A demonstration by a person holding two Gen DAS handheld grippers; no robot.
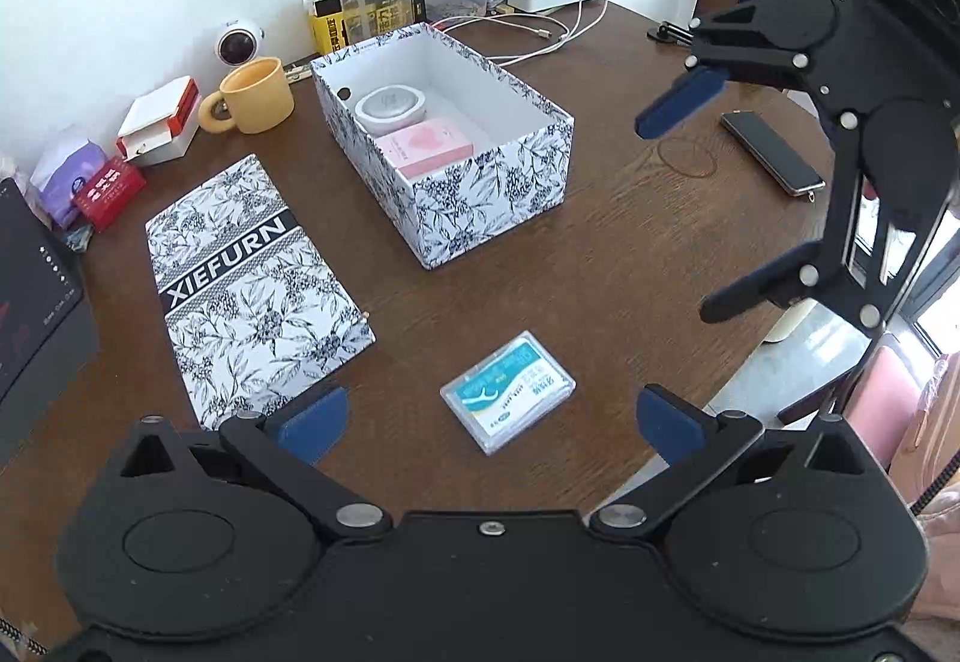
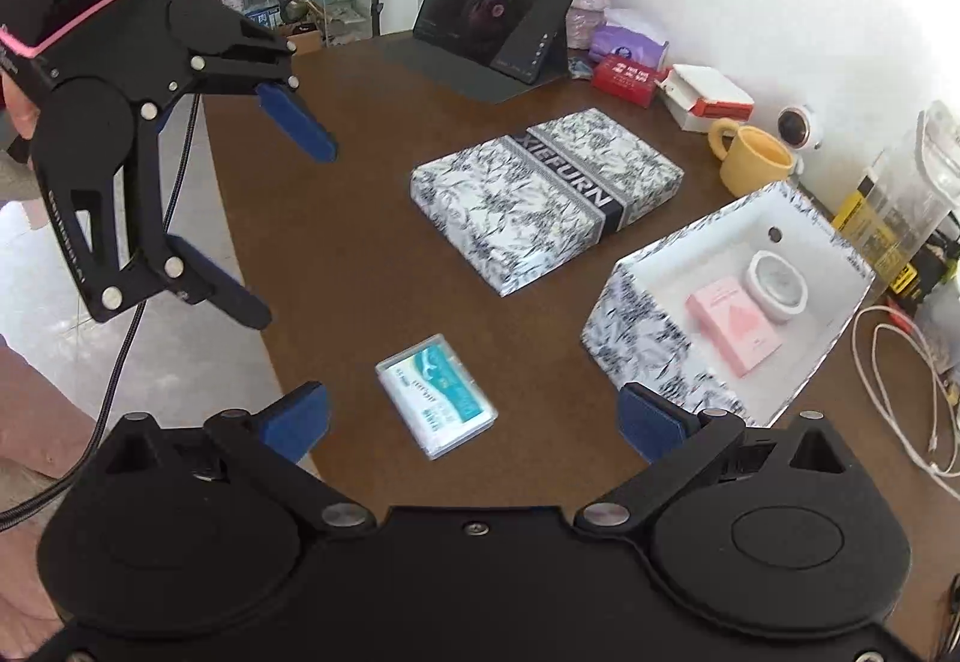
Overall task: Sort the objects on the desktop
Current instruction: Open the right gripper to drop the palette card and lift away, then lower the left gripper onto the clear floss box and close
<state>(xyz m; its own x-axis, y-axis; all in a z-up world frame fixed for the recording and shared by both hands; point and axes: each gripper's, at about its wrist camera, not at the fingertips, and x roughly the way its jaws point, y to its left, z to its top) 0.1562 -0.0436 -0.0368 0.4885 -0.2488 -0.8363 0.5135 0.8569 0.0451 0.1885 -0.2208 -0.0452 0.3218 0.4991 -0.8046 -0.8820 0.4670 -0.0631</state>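
A: Two things are in the box (image 1: 480, 194) so far, a round tin (image 1: 390, 107) and a pink pack (image 1: 429, 146). Its lid (image 1: 252, 284) lies flat on the table (image 1: 600, 272), left of centre in the left wrist view. I'd say the floss case (image 1: 507, 392) is the one to fetch next.

B: Agreed. Which tool?

A: Either could. Both stand spread wide and hold nothing. The left gripper (image 1: 489, 425) has the case lying between its blue pads, a little ahead of them, low in the frame. The right gripper (image 2: 474, 422) frames the case (image 2: 437, 397) the same way in its own view.

B: How would you grip it?

A: It's flat and slick, and it sits skewed to both tools. I'd turn the wrist until the pads face its long edges, come down low, and close on the sides, not the lid face.

B: And the other tool?

A: The right gripper (image 1: 678, 209) hangs at the right edge of the left view, well above the table. Keep it clear of the path to the box (image 2: 720, 314).
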